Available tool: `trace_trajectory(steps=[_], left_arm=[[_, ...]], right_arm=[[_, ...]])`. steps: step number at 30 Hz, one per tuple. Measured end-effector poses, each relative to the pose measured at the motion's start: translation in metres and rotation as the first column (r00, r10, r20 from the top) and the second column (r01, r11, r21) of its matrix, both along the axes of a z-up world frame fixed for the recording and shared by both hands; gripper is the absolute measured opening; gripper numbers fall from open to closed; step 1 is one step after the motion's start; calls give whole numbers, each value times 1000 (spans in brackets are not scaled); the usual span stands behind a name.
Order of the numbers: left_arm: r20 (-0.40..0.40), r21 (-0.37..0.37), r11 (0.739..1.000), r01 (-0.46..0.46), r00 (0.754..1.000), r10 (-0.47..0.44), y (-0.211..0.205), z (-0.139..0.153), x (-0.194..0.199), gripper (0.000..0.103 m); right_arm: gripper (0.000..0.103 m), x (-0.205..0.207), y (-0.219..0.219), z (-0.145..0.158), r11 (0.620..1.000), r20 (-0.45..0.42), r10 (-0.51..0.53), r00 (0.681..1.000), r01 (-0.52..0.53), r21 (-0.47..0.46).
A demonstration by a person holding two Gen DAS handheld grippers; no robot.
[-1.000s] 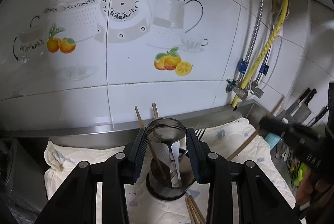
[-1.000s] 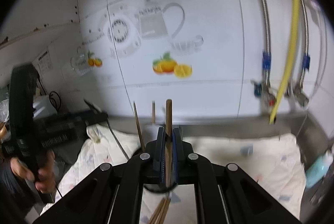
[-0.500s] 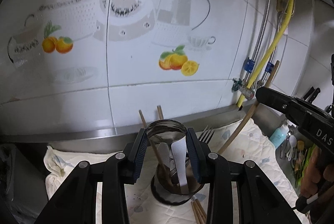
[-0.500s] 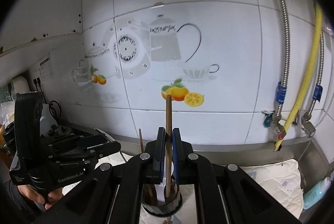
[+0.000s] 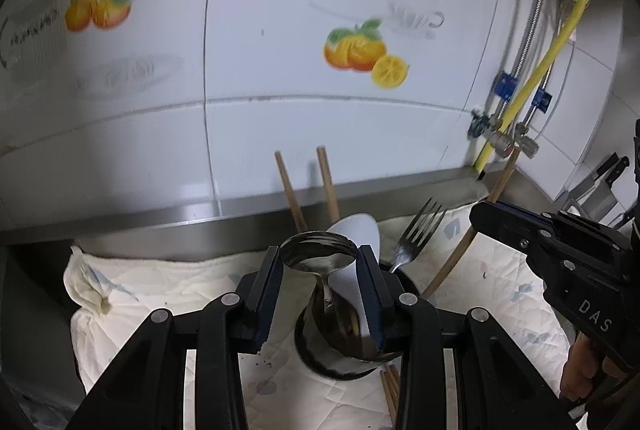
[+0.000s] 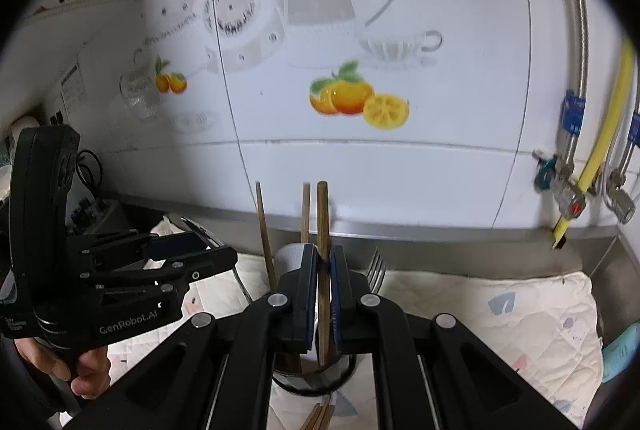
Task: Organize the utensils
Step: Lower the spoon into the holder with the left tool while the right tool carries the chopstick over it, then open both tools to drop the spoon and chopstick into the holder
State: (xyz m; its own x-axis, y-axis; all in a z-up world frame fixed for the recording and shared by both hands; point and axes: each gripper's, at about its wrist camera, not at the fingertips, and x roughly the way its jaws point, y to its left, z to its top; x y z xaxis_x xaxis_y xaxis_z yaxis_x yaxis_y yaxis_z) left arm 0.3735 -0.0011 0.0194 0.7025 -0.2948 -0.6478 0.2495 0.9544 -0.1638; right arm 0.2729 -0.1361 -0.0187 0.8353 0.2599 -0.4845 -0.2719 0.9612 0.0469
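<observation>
1. While the right tongs (image 6: 323,294) pinch a single wooden chopstick (image 6: 322,226) upright, its lower end dips into the metal utensil holder (image 5: 340,346), so the step in hand looks like dropping this chopstick in with the others.
2. The left tongs (image 5: 320,294) stand narrowed around a large spoon (image 5: 318,250), its dark bowl between the blue pads and its handle running down into the holder; whether the pads truly press the spoon or only flank it, I cannot tell.
3. Already standing in the holder are two chopsticks (image 5: 288,185), a white spoon (image 5: 360,230) and a fork (image 5: 418,230).
4. The holder sits on a quilted cloth (image 5: 160,282) spread over the steel worktop (image 5: 160,222), close to the tiled wall (image 5: 280,69).
5. More loose chopsticks (image 6: 318,418) lie on the cloth just in front of the holder, so the task seems only partly done.
6. Next, the right tongs probably need to lower a little and spread, letting the chopstick slide down to rest against the rim.
7. The move calls for a steady holder, since a sideways pull on any handle could tip it.
</observation>
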Motion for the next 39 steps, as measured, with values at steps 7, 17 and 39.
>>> trace_trajectory(steps=[7, 17, 39], left_arm=[[-50, -22, 1000, -7, 999, 6, 5, -22, 11, 40], [-99, -33, 999, -10, 995, 7, 3, -36, 23, 40], [-62, -60, 998, -13, 998, 9, 9, -16, 13, 42]], right_arm=[[9, 3, -6, -13, 999, -29, -26, 999, 26, 24], [9, 3, -8, -14, 999, -30, -35, 999, 36, 25], [47, -9, -20, -4, 997, 3, -52, 999, 52, 51]])
